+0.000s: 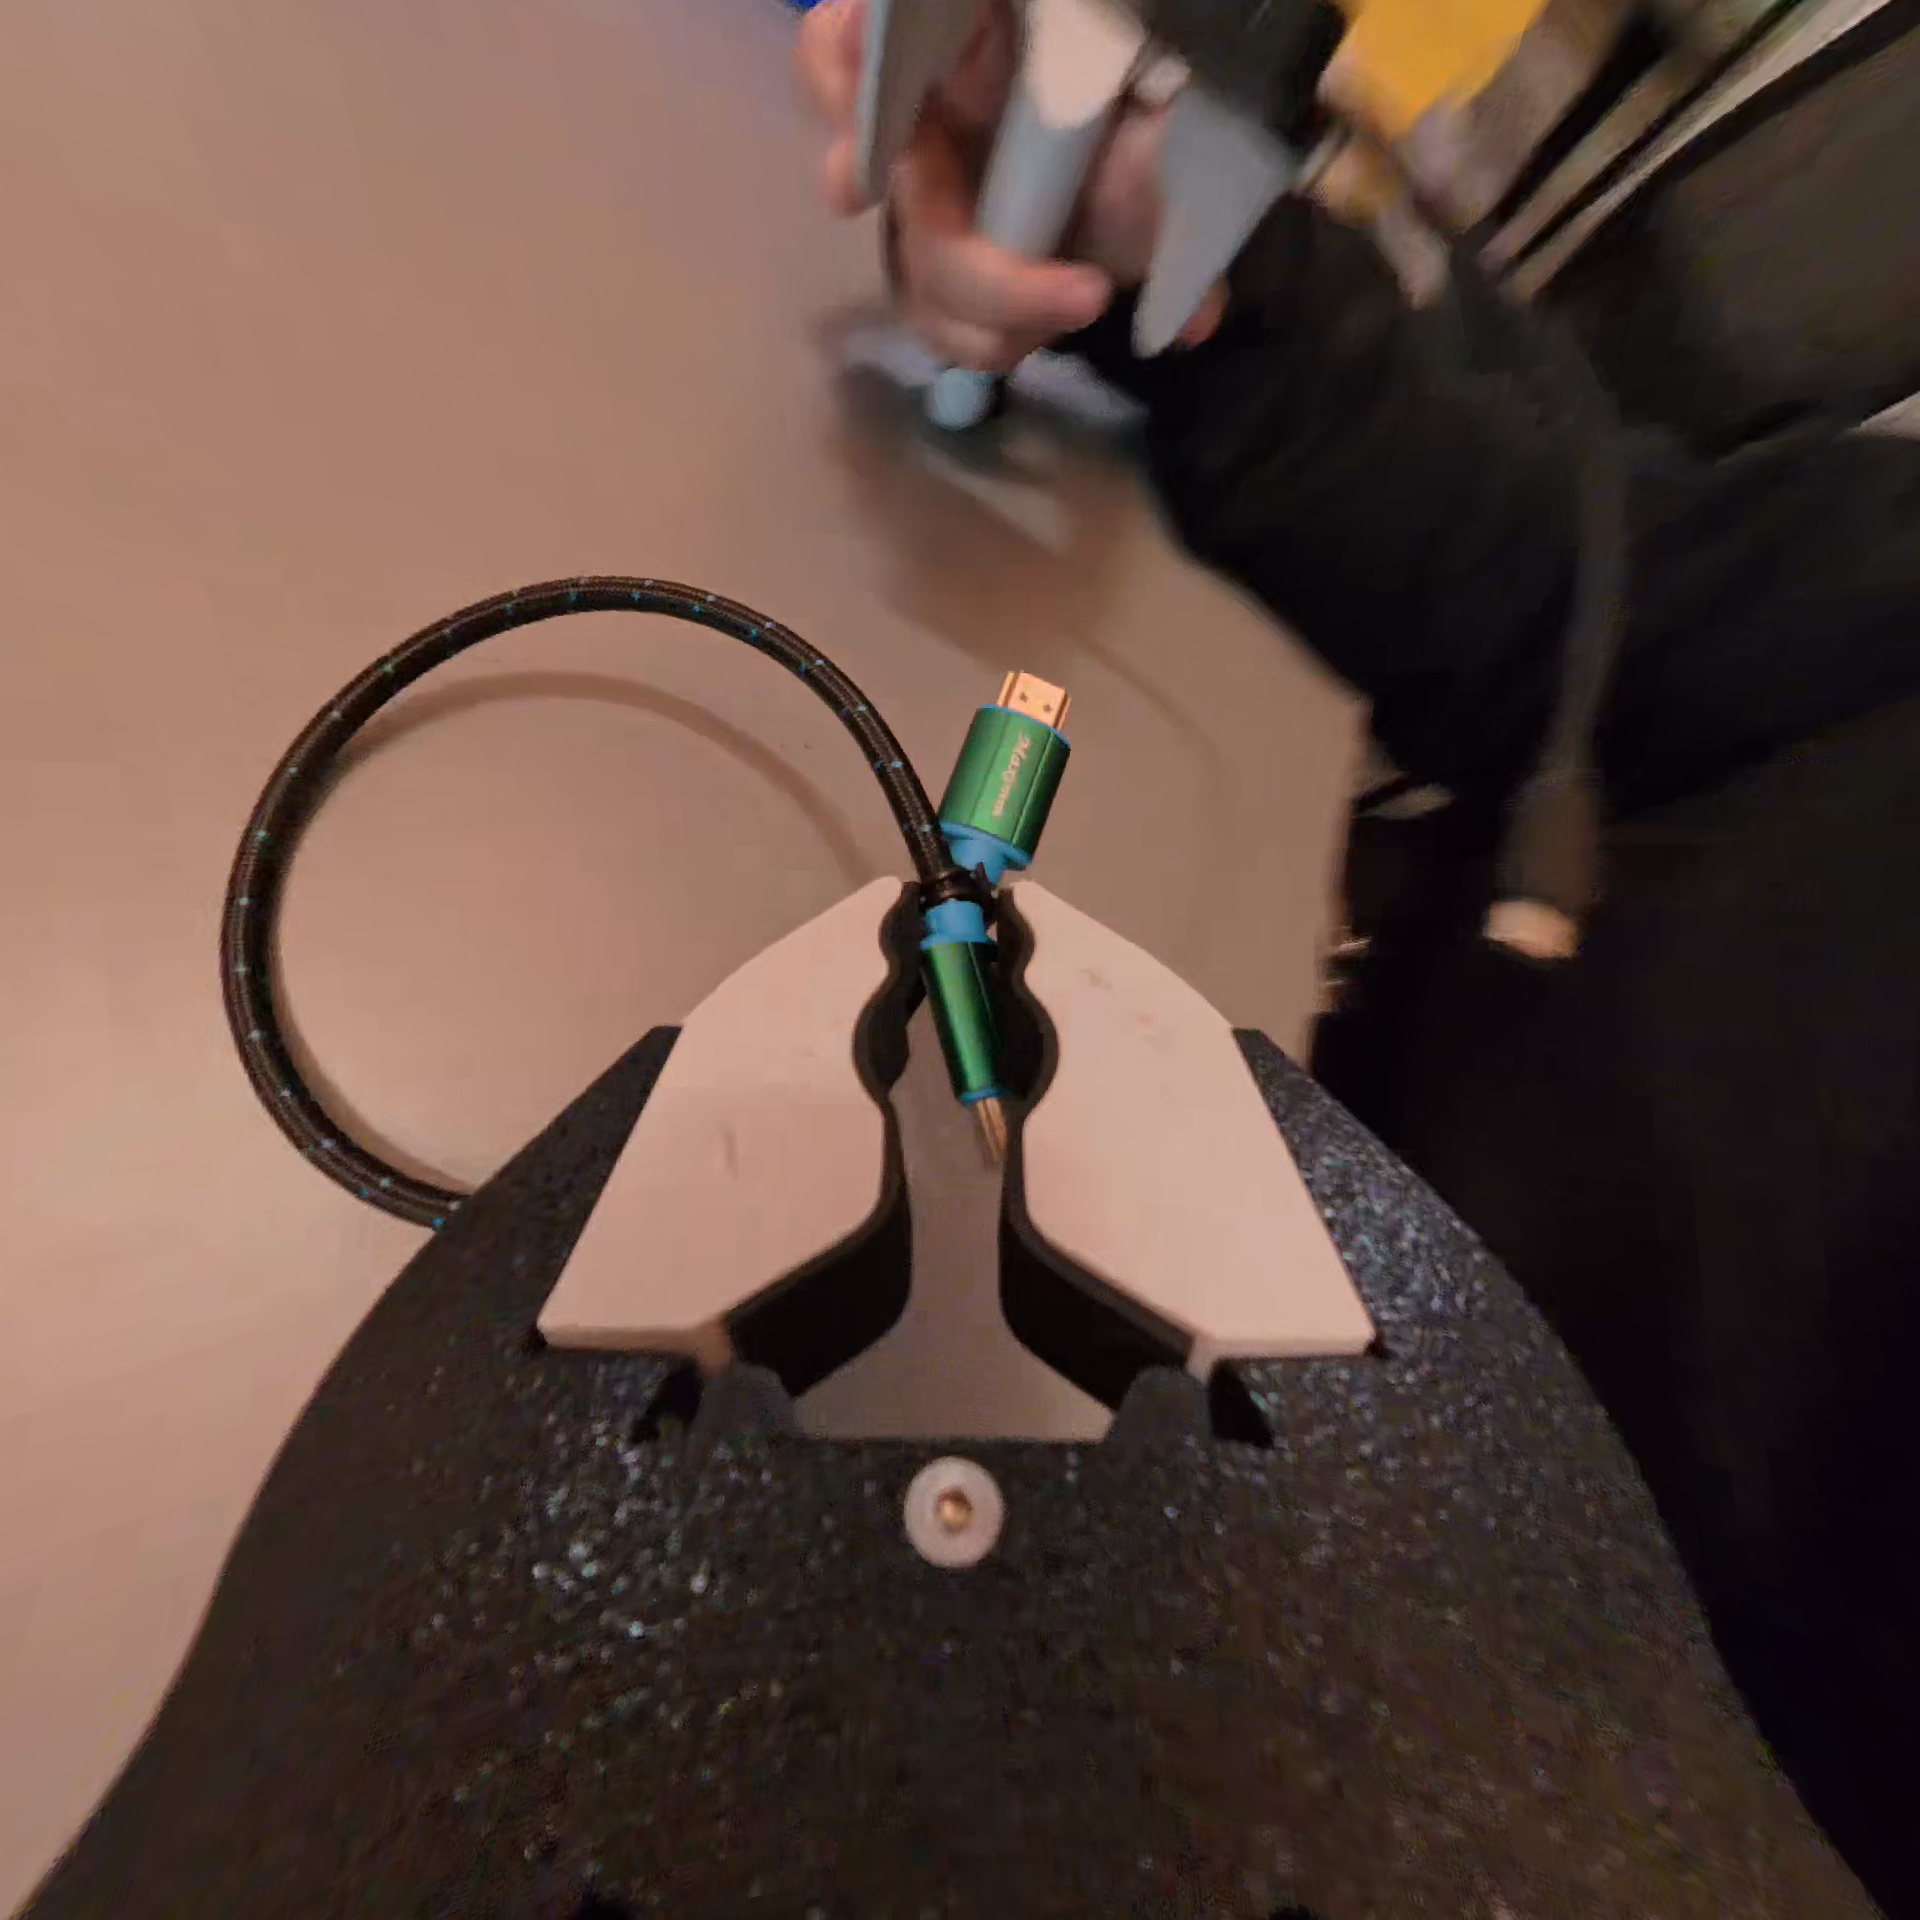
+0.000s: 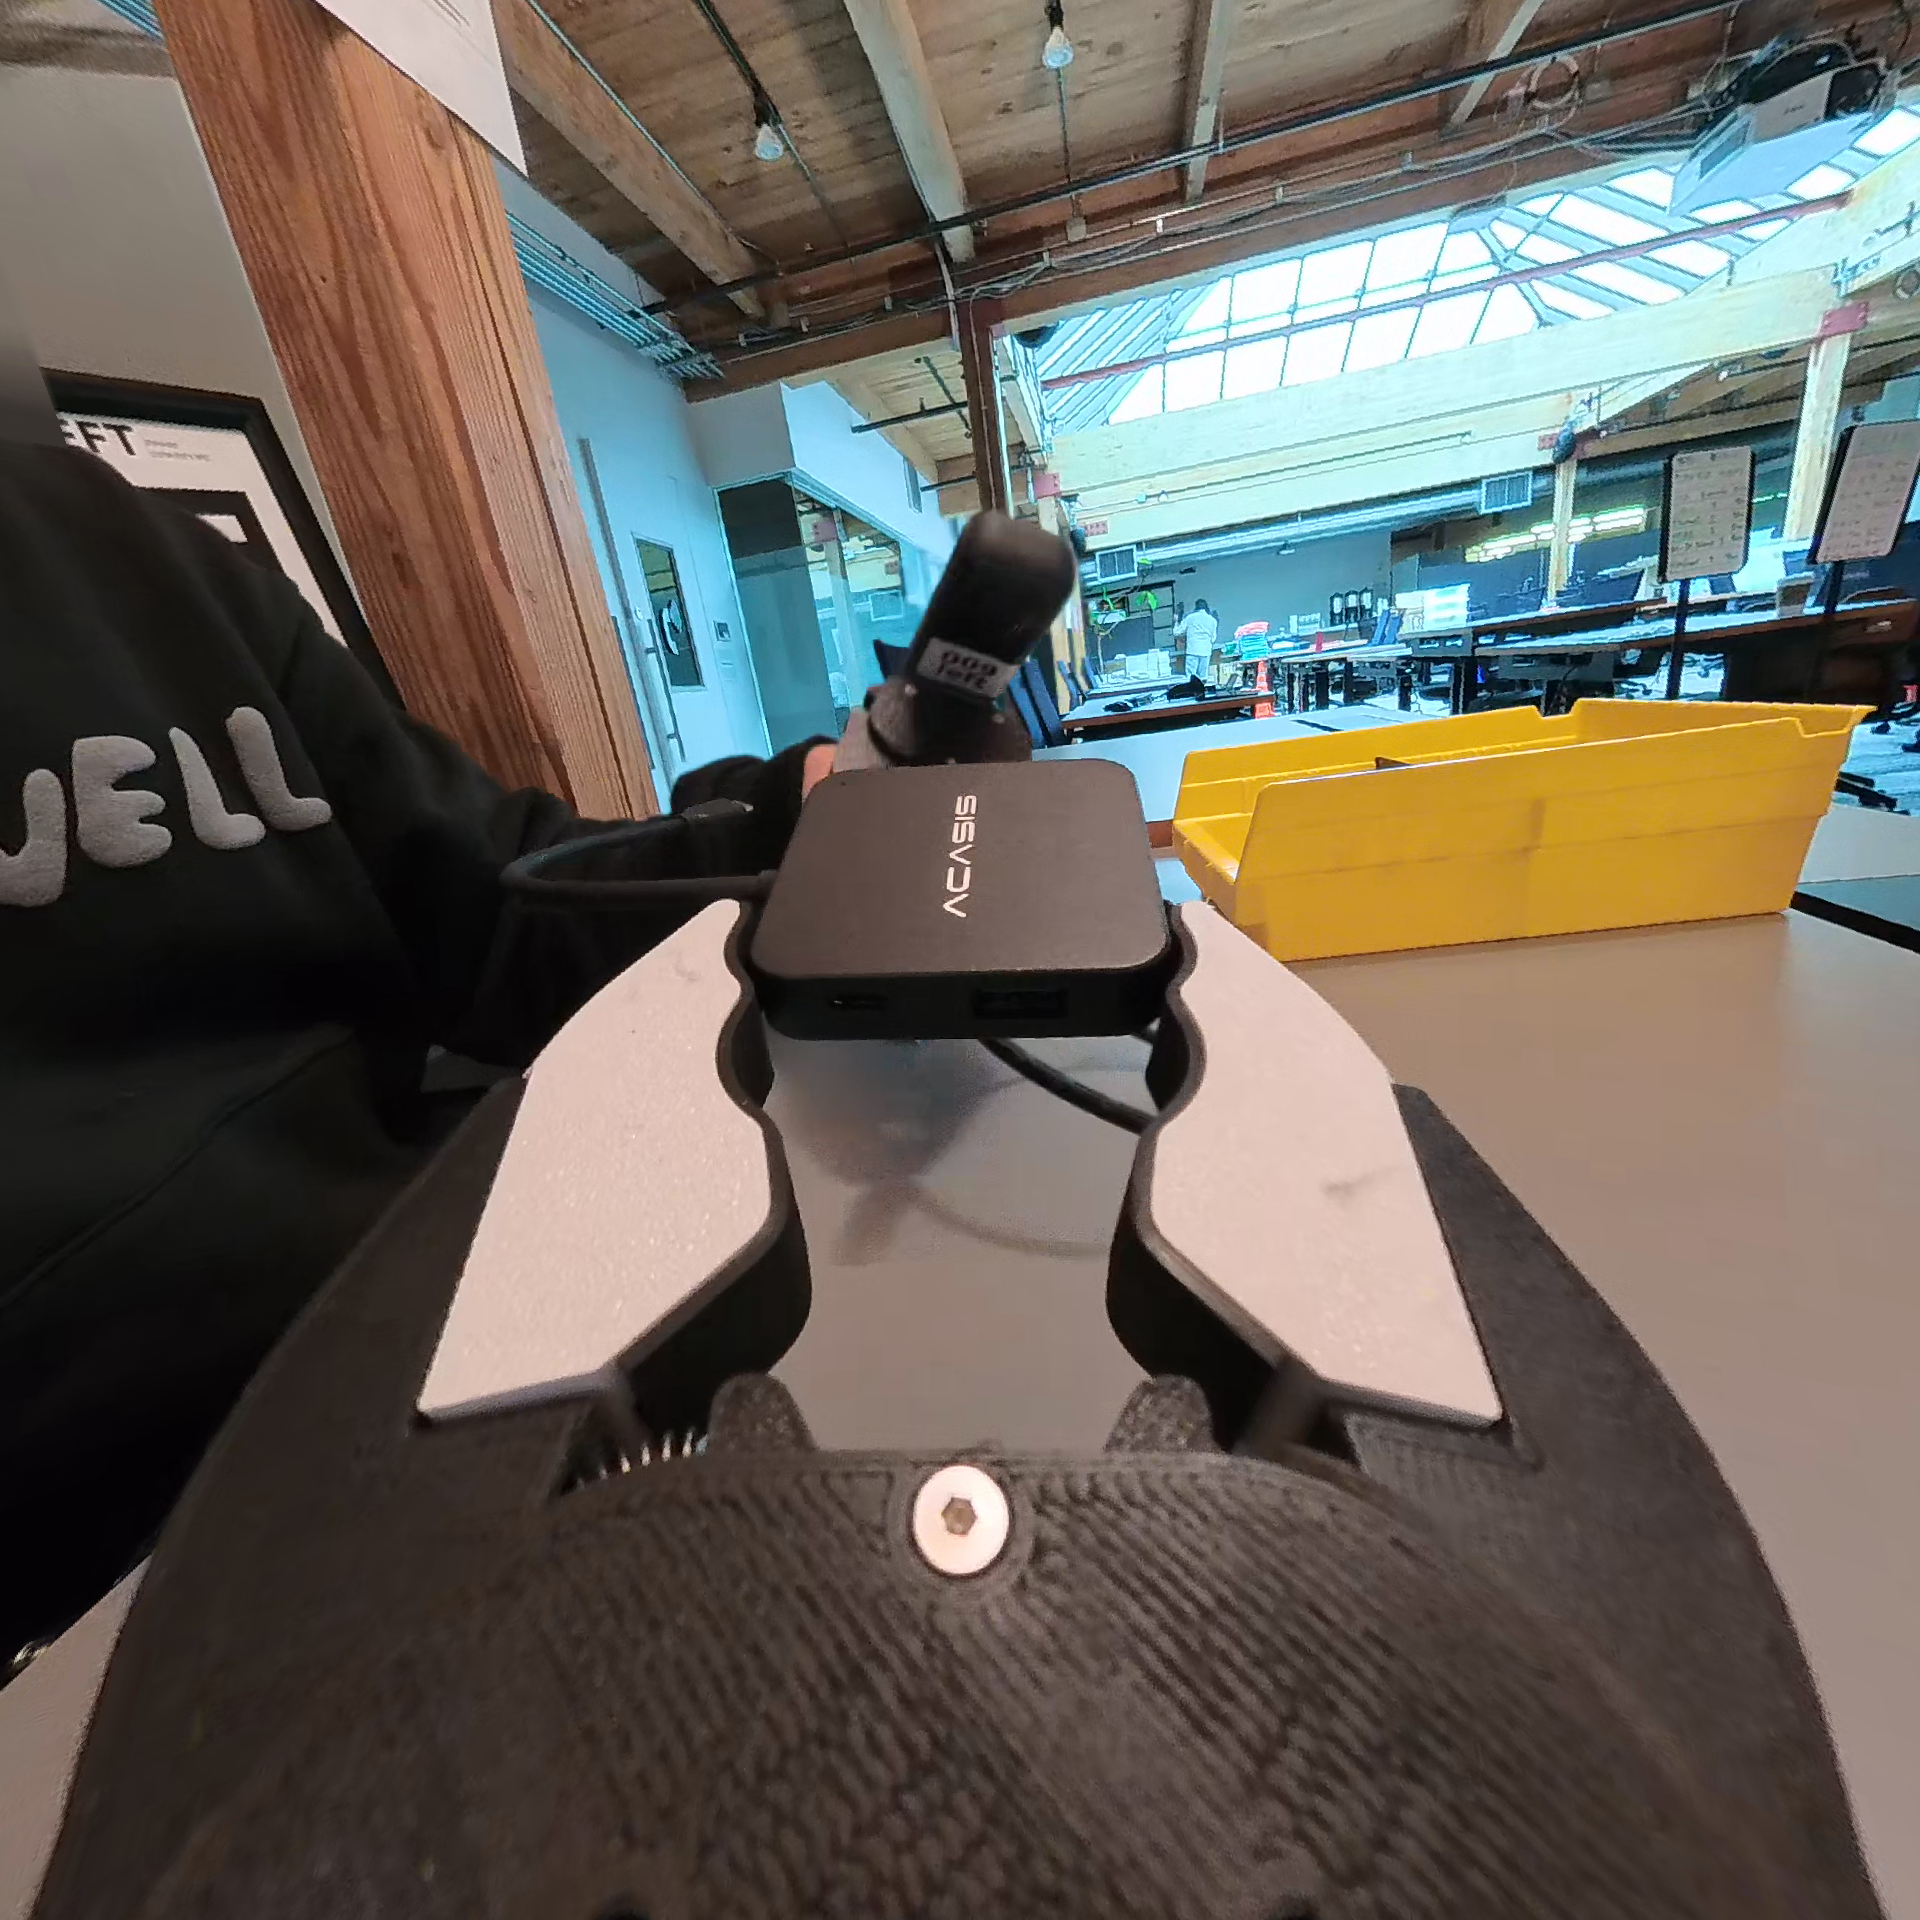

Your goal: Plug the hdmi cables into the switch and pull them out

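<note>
2 green HDMI plugs (image 1: 1006,774) sit at the ends of 1 short braided black cable (image 1: 312,790), which loops out to the left over the tan worktop (image 1: 312,364). The left gripper (image 1: 956,894) is clamped narrow on the lower plug (image 1: 961,1013), near its blue collar; that plug's long axis runs along the fingers and its gold tip points back toward the camera. The free plug stands just beyond the fingertips, long axis tilted up and to the right, gold tip pointing away.

In the right wrist view, the right gripper (image 2: 961,925) holds the black switch (image 2: 961,873) by its 2 side edges, lifted off the grey worktop (image 2: 1610,1091). The switch lies flat, with 2 ports on its near edge facing the camera. A yellow bin (image 2: 1507,831) stands to the right on the worktop.
</note>
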Action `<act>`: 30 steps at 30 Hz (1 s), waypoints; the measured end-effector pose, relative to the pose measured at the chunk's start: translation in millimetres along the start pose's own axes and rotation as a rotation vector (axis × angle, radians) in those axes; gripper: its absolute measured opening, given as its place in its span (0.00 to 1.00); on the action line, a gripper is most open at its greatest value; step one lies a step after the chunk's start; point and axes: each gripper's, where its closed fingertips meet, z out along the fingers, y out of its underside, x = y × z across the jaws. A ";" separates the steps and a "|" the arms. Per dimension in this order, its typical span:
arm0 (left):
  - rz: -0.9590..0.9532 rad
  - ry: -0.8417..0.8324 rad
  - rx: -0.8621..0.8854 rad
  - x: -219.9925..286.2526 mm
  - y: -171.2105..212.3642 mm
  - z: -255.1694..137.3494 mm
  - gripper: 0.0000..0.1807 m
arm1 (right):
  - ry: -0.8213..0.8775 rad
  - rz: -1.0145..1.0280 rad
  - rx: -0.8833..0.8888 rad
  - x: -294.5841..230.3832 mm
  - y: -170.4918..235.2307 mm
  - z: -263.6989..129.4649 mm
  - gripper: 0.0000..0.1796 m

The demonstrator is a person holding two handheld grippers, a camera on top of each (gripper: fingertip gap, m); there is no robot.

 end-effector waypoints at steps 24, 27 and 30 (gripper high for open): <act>-0.632 0.799 0.280 37.4 -88.0 -36.1 0.08 | -0.039 0.004 0.151 -9.5 -34.1 -20.9 0.40; -0.719 0.600 0.363 -13.5 -87.0 -21.0 0.08 | -0.035 0.002 0.121 -8.6 -28.2 -17.1 0.40; -0.710 0.362 0.463 -64.4 -95.1 -25.5 0.08 | -0.035 -0.003 0.096 -10.0 -23.8 -14.0 0.40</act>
